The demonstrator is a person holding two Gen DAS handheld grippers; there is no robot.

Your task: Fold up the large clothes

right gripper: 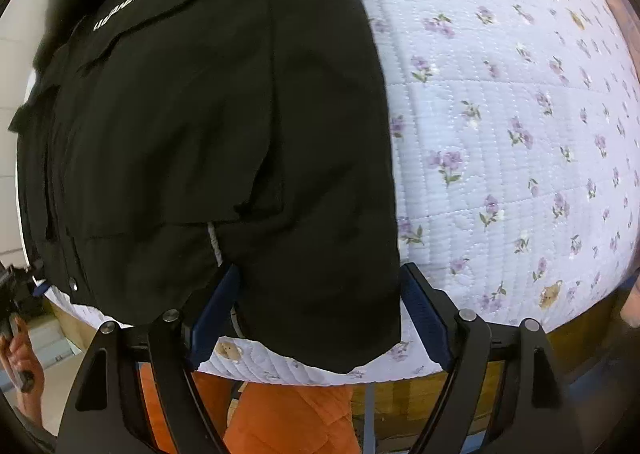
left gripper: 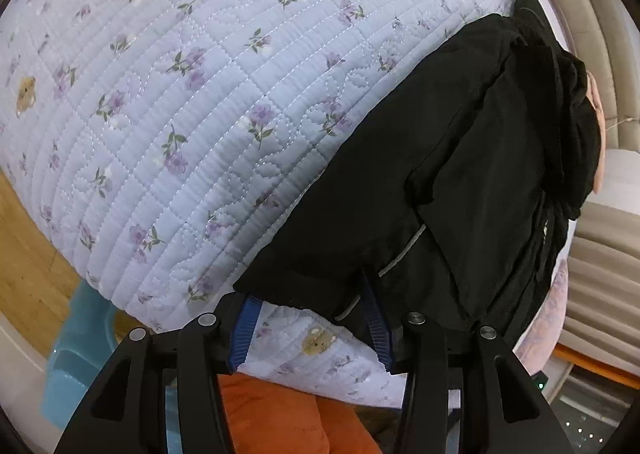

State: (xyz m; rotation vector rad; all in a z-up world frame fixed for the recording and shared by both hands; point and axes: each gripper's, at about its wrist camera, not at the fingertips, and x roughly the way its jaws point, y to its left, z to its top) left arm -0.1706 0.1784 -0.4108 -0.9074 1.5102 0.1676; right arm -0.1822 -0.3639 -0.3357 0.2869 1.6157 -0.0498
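A black jacket (left gripper: 440,173) lies folded lengthwise on a lilac quilted bedspread (left gripper: 200,93) with small flowers. In the left wrist view its hem corner sits at the quilt's near edge. My left gripper (left gripper: 310,290) stands open around that corner, its blue pads (left gripper: 244,330) apart, cloth lying loose between them. In the right wrist view the jacket (right gripper: 200,133) shows white lettering on the chest and fills the left half over the quilt (right gripper: 500,133). My right gripper (right gripper: 320,272) is open wide, straddling the hem without pinching it.
Orange cloth (left gripper: 280,414) (right gripper: 288,414) shows below the bed's edge under both grippers. A light blue tub (left gripper: 76,354) stands on the wooden floor (left gripper: 28,254) at the left. Beige ribbed padding (left gripper: 600,254) runs along the right. A person's hand (right gripper: 16,354) is at the left edge.
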